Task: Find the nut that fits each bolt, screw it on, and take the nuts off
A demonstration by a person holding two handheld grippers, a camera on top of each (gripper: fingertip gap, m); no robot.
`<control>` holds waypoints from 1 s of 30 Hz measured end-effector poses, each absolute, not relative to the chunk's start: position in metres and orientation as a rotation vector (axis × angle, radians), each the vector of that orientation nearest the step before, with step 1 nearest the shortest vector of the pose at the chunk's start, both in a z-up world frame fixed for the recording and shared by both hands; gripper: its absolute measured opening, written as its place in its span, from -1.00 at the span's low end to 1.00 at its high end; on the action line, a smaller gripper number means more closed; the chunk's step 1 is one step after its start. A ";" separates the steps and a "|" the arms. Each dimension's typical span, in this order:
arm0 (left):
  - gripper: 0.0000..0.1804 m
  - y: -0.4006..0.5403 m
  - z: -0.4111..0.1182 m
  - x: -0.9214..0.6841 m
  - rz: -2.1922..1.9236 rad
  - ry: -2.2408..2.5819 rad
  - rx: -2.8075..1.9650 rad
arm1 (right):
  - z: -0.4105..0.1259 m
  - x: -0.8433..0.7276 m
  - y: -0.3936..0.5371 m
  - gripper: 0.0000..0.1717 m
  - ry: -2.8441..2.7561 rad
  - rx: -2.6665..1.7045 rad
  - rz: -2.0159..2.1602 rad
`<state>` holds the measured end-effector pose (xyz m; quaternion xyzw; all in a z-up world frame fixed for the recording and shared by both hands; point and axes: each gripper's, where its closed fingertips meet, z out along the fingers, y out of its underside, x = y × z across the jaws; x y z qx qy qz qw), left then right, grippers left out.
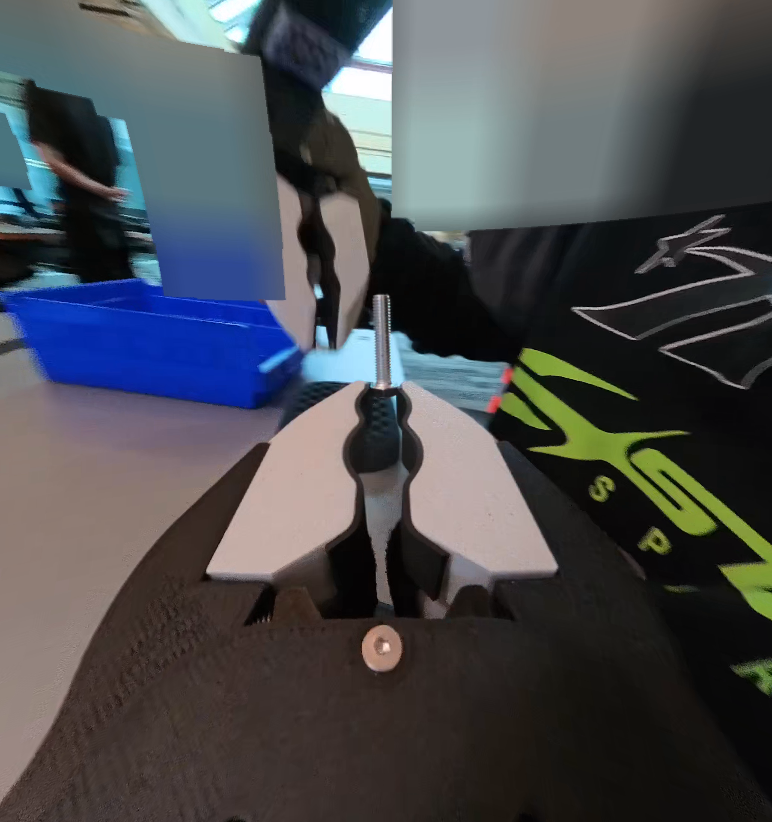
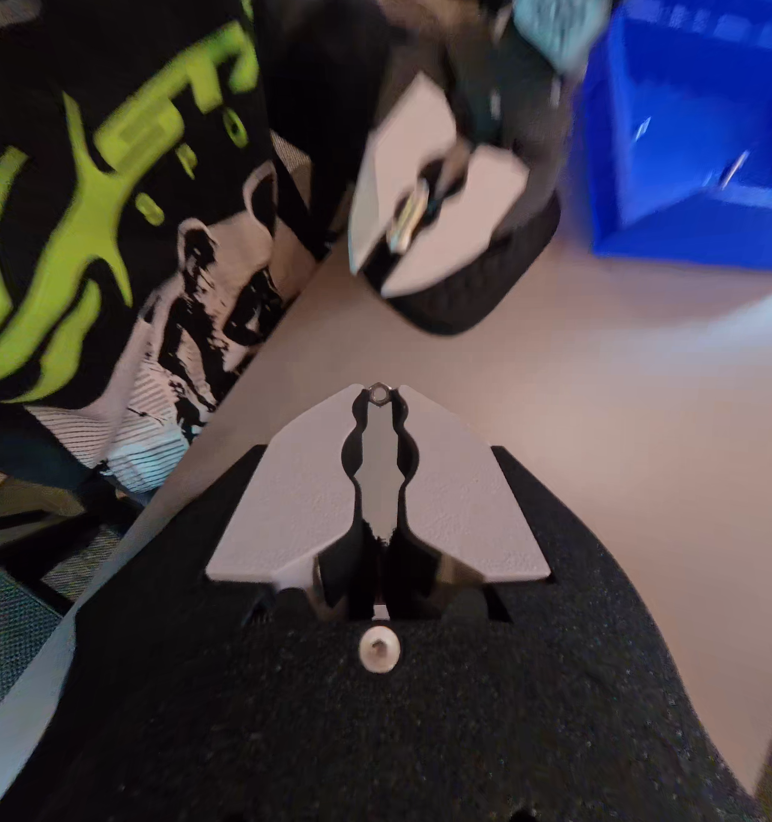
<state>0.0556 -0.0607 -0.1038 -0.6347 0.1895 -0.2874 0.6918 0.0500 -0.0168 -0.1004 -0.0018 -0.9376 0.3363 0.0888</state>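
Observation:
My left gripper (image 1: 382, 389) is shut on the head of a silver bolt (image 1: 382, 342); the threaded shaft stands upright above the fingertips. My right gripper (image 2: 378, 393) is shut on a small silver hex nut (image 2: 378, 394), its hole facing the camera, above the table. In the left wrist view the right gripper (image 1: 324, 342) hangs tips down just left of the bolt. In the right wrist view the left gripper (image 2: 413, 231) shows at the upper middle with the bolt (image 2: 408, 218) between its fingers.
A blue bin (image 1: 152, 342) stands on the beige table (image 1: 63, 467); it also shows in the right wrist view (image 2: 695, 133) at the upper right. A person in a black shirt with green print (image 1: 642, 445) stands close at the table's edge. Tip to tip, the grippers are about 5 centimetres apart.

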 end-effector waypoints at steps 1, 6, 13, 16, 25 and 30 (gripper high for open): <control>-0.89 -0.062 -0.105 0.061 -0.716 0.458 -1.416 | -0.083 0.055 -0.023 -0.88 -2.769 0.065 1.027; -0.89 -0.066 -0.117 0.082 -0.910 0.593 -1.450 | -0.051 0.075 -0.056 -0.88 -2.801 0.354 1.052; -0.89 -0.070 -0.118 0.087 -0.974 0.643 -1.436 | -0.072 0.072 -0.070 -0.88 -2.916 0.487 0.923; -0.89 -0.070 -0.120 0.088 -0.981 0.650 -1.444 | -0.074 0.071 -0.072 -0.88 -2.941 0.508 0.908; -0.89 -0.071 -0.118 0.087 -0.984 0.646 -1.429 | -0.079 0.070 -0.073 -0.88 -2.969 0.513 0.894; -0.89 -0.070 -0.118 0.086 -0.977 0.642 -1.433 | -0.080 0.070 -0.073 -0.88 -2.974 0.505 0.897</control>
